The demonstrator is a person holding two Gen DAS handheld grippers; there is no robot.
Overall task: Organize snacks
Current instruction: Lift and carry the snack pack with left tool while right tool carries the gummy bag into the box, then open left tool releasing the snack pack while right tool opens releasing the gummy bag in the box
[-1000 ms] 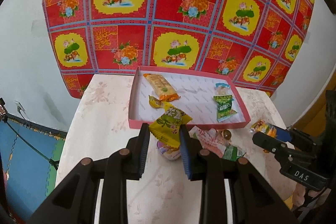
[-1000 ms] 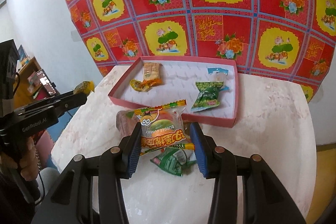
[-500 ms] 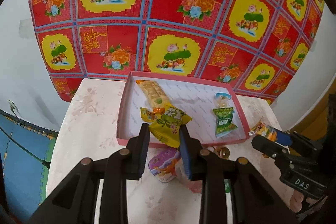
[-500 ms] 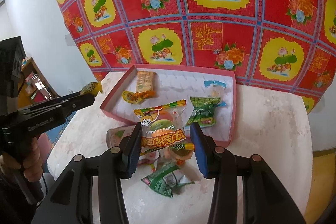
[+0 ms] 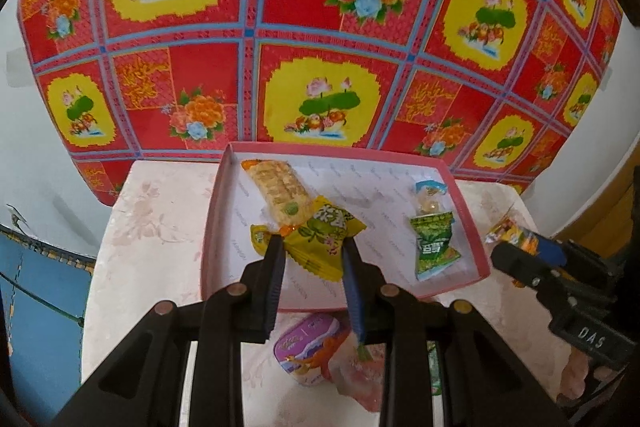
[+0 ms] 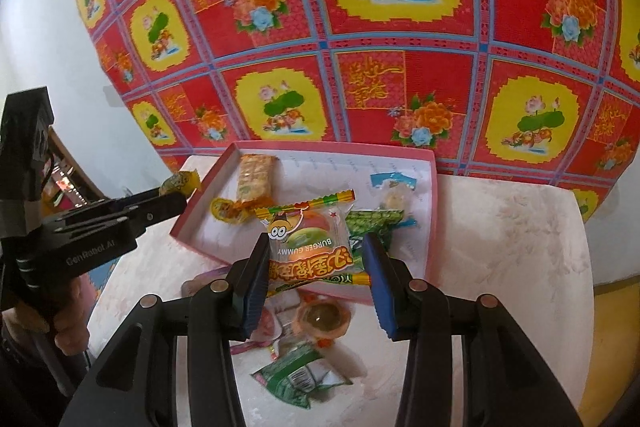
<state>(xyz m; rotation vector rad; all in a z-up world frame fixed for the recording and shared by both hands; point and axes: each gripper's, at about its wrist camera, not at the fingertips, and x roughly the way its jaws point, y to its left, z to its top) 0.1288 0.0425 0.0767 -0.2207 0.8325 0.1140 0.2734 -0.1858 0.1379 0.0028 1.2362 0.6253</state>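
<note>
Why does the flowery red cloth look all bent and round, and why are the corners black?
Both views use a fisheye lens: in the left wrist view the red cloth bulges like a ball and the pink box splays out; in the right wrist view the cloth curves too. The black corners are the lens rim. Lighting is soft daylight, without strong glare.

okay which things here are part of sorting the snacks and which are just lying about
Part of the job:
left tool holding yellow snack packet
right tool holding burger gummy packet
pink tray
green packet on table

Just there:
red patterned cloth
</note>
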